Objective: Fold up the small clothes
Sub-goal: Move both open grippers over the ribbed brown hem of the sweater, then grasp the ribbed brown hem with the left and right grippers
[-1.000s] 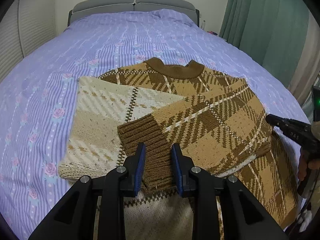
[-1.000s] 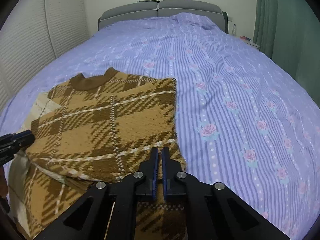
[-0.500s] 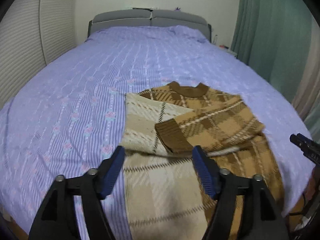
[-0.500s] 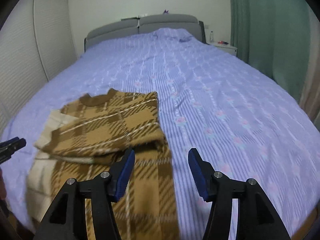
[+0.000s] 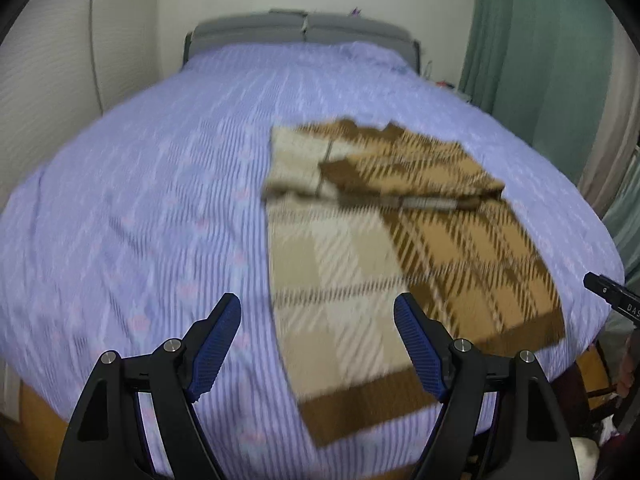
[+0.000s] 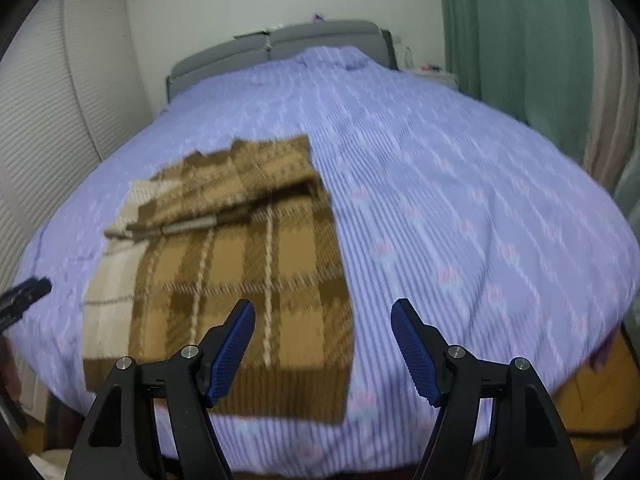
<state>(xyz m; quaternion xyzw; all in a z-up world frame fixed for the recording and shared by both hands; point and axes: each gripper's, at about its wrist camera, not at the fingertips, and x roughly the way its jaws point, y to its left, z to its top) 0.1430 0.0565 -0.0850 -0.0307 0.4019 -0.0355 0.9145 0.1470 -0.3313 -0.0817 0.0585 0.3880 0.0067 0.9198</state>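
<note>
We see the plaid sweater (image 5: 408, 248) flat on the bed (image 5: 160, 184), sleeves folded in. Left gripper (image 5: 318, 344) and right gripper (image 6: 322, 346) fingers opening, nothing between them. Thick, soft, floppy knit (likely grippy); we'd pinch the ribbed hem (image 6: 256, 388) corners.

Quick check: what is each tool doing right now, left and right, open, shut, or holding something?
Left tool: jaws opening, nothing between them; plaid sweater lies on the bed.
Right tool: jaws opening, holding nothing.
</note>
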